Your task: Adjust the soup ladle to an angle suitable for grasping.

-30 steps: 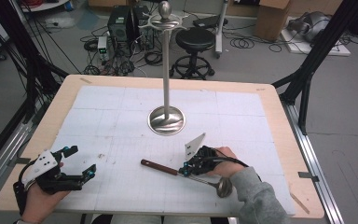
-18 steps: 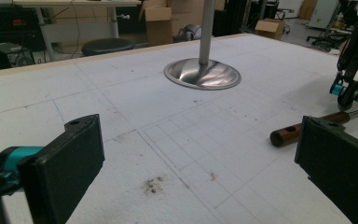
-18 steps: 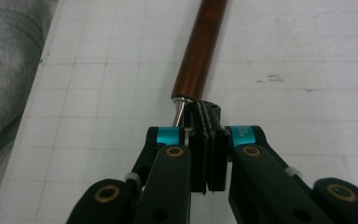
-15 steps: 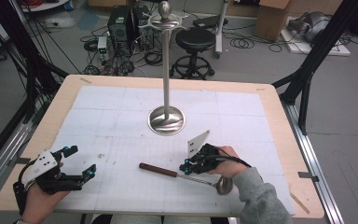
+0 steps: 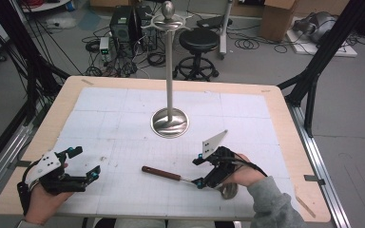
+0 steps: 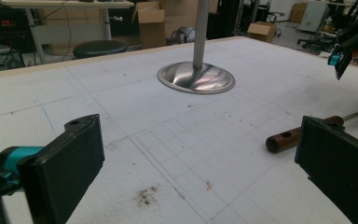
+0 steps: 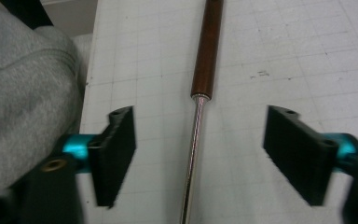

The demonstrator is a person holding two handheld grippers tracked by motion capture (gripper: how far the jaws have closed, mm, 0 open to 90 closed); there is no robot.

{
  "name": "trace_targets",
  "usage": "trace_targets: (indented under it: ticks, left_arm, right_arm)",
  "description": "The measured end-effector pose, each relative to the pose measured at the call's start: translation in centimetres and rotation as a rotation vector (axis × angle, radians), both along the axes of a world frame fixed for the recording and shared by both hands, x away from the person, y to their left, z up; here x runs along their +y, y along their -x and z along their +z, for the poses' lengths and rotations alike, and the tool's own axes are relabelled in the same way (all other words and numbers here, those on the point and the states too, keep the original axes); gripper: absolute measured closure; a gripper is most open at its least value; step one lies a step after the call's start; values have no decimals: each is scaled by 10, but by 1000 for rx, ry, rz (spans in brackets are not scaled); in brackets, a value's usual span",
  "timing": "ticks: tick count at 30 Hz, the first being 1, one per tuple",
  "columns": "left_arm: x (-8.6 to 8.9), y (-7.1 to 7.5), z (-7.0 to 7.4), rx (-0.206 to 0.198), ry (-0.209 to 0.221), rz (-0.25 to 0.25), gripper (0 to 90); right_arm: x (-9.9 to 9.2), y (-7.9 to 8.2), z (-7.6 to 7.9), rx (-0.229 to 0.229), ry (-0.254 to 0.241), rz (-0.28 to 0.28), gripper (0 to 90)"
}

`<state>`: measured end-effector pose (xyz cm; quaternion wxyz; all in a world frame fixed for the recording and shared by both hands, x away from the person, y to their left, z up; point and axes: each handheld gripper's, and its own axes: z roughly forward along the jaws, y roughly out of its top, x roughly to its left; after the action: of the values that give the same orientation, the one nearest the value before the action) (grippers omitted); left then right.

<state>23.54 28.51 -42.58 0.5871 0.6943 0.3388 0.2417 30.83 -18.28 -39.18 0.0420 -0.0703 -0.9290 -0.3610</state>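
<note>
Brown-handled ladle [image 5: 171, 174] lies flat on the table [image 5: 123, 118], its thin metal shaft between the right gripper [image 5: 200, 171] jaws, which have just been opening and stand wide, untouching. Left gripper [image 5: 84, 163] rests well apart, jaws wide and empty.

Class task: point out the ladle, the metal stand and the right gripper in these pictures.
ladle [image 5: 160, 173], high view, brown handle.
metal stand [image 5: 170, 122], high view, round base.
right gripper [image 7: 200, 154], right gripper view, midway between its open jaws.
</note>
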Motion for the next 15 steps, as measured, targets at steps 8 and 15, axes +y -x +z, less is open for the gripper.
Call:
trace_targets:
  ticks: [8,15]
  left_arm:
    - [-4,-2,0,0,-2,-13,17]
    - [-1,0,0,1,1,-4,18]
  right_arm:
    - [-3,8,4,-67,73,-132,69]
    - [8,10,-3,-104,164,-120,3]
